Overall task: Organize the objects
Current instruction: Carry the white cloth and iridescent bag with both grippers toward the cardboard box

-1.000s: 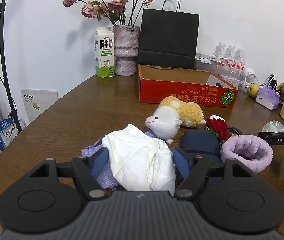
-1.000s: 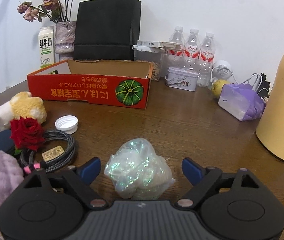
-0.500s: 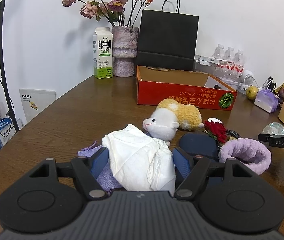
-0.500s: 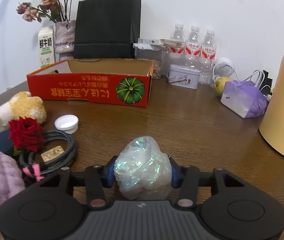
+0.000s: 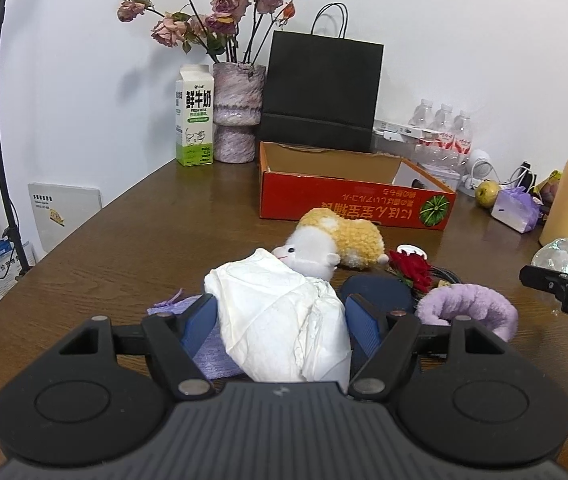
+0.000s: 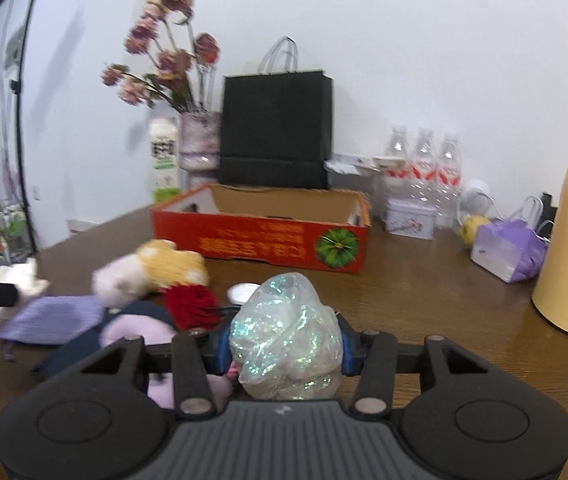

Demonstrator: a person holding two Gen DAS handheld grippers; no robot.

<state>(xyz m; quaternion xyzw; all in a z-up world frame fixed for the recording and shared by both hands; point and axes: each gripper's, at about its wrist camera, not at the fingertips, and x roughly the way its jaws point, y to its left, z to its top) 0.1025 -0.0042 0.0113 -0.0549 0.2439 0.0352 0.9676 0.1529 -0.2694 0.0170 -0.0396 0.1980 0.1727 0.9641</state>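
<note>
The right wrist view is motion-blurred on its left side, so the soft items heaped on the brown wooden desk (image 6: pixel 424 300) are hard to separate. The right gripper (image 6: pixel 286 354) pinches a crumpled iridescent plastic wrapper (image 6: pixel 286 340) between its blue pads, and the left gripper (image 5: pixel 279 320) clamps a crumpled white tissue wad (image 5: pixel 279 316) above the heap. The open red cardboard box (image 5: pixel 348 204) stands behind; its floor is mostly hidden by its front wall.
</note>
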